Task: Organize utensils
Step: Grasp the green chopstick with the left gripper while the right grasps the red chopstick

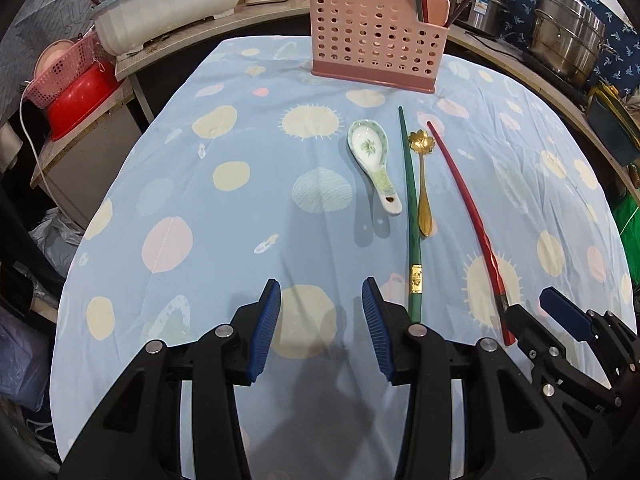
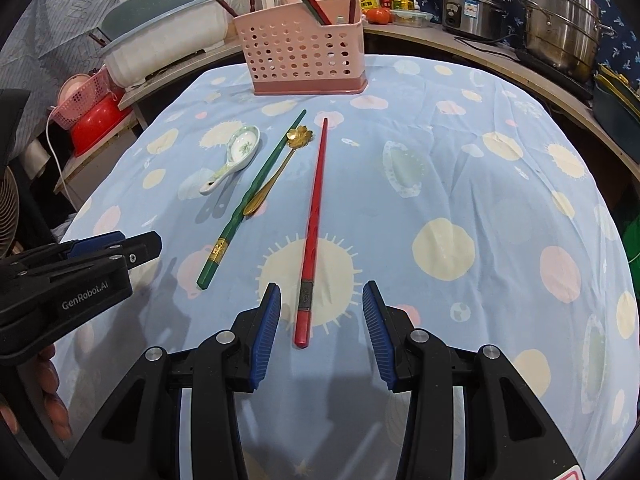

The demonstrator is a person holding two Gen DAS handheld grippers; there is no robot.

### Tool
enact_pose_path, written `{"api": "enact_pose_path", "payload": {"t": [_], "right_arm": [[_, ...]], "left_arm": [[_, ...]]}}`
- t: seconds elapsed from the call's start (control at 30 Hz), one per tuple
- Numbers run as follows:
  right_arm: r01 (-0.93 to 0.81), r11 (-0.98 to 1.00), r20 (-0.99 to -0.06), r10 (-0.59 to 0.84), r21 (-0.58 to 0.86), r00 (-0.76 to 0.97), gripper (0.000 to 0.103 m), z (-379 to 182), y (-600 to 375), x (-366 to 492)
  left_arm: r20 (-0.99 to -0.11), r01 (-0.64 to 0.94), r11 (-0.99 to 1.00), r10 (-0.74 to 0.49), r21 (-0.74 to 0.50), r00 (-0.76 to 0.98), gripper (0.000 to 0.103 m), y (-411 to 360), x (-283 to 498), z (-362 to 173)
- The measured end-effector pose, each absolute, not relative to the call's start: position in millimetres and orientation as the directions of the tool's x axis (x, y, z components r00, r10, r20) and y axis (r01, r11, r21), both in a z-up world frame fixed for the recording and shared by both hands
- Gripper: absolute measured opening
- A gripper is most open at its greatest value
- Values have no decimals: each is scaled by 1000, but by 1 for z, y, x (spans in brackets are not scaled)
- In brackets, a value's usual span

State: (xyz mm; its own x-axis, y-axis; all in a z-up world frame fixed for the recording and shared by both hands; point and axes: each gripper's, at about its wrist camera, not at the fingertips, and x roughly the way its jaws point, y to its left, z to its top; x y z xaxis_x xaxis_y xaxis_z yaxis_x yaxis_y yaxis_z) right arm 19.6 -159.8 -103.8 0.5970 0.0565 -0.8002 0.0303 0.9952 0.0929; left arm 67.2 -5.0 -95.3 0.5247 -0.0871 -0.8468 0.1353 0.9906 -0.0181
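Plainly, four loose utensils lie on the cloth-covered desk point(image 2: 460, 168) ahead of both sets of jaws, and the pink perforated holder point(image 2: 304, 58) stands beyond them at the far edge, already carrying a few chopsticks. The right gripper point(image 2: 322, 312) has its jaws partly open and empty, with the thick end of the red chopstick point(image 2: 314, 216) lying on the cloth between them, nearer the left pad and not touched. The left gripper point(image 1: 322, 312) is likewise partly open and holds nothing; the butt of the green chopstick point(image 1: 412, 220) lies just to the right of its right-hand jaw, so it is not yet lined up. Both chopsticks look light, stiff and glossy, likely to slip or swing if pinched far from the middle; a hold a little forward of the banded end, across the square section, should bite best. The thin gold spoon point(image 1: 423, 184), beside the green chopstick, lies low to the cloth and offers little to pinch except its slim handle. The ceramic spoon point(image 1: 372, 160), further left and ahead, is the heaviest and the one that would chip; its flat handle seems the safest place to close on. The soft cloth may bunch under the pads.
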Motion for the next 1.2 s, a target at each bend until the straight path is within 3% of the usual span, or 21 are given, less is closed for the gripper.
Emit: {"api": "enact_pose_path", "payload": {"t": [0.23, 0.53, 0.6, 0.83, 1.2], "right_arm": [[23, 997, -808, 44, 72, 587, 42, -112, -155, 27], [19, 999, -813, 27, 47, 581, 33, -117, -152, 33], [20, 999, -812, 18, 37, 583, 27, -118, -152, 34], [40, 999, -810, 2, 31, 586, 8, -119, -161, 33], [87, 995, -813, -5, 56, 582, 7, -119, -183, 26]], "left_arm": [[-852, 135, 991, -80, -11, 517, 42, -7, 69, -99], [-853, 138, 990, -74, -3, 516, 48, -9, 70, -101], [-852, 139, 990, -76, -3, 519, 53, -9, 70, -101], [-854, 156, 988, -98, -19, 511, 54, -15, 70, -103], [-859, 228, 973, -152, -42, 489, 54, -46, 69, -114]]}}
